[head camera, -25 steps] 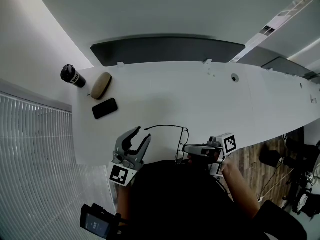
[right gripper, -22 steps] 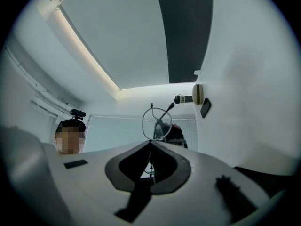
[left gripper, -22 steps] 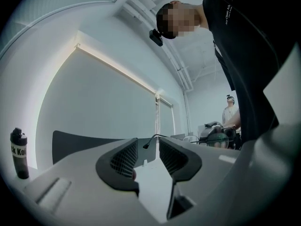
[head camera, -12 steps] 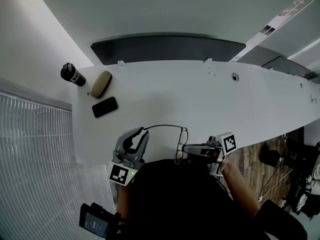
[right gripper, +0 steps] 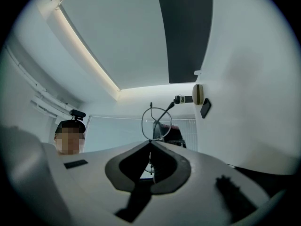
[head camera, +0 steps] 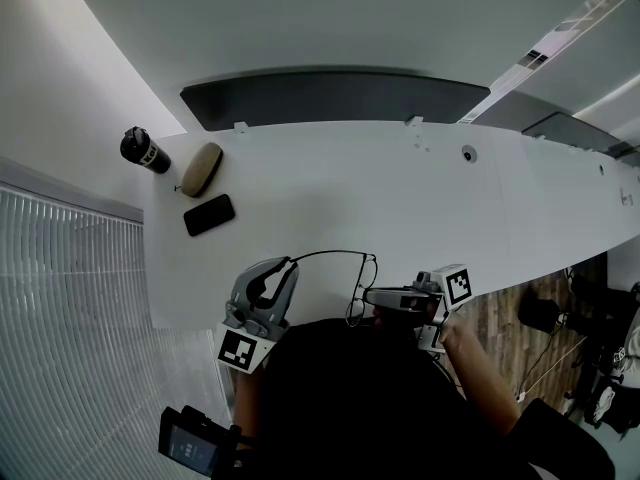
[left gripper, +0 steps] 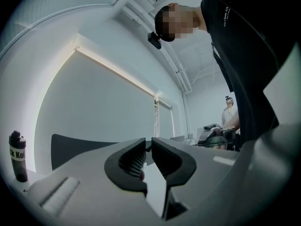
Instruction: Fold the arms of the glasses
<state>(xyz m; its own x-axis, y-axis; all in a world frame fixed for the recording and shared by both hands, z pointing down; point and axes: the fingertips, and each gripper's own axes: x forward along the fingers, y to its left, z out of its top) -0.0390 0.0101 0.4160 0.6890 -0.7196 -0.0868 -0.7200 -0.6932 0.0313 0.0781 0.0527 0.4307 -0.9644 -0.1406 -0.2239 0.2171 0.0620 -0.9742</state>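
Head view: the glasses (head camera: 367,270) sit at the near edge of the white surface (head camera: 400,198), between my two tools. My left tool (head camera: 283,268) meets the end of one arm, and my right tool (head camera: 370,296) is at the lenses. A bottle (head camera: 140,150), a case (head camera: 201,170) and a phone (head camera: 210,215) lie well apart, far left.

Left gripper view: my left tool (left gripper: 148,145) has just been closing. Its jaws stand nearly together, pinching a thin dark piece at their tips.

Right gripper view: my right tool (right gripper: 150,147) is pressed together on the glasses' (right gripper: 156,121) frame, one lens ring rising above the tips.
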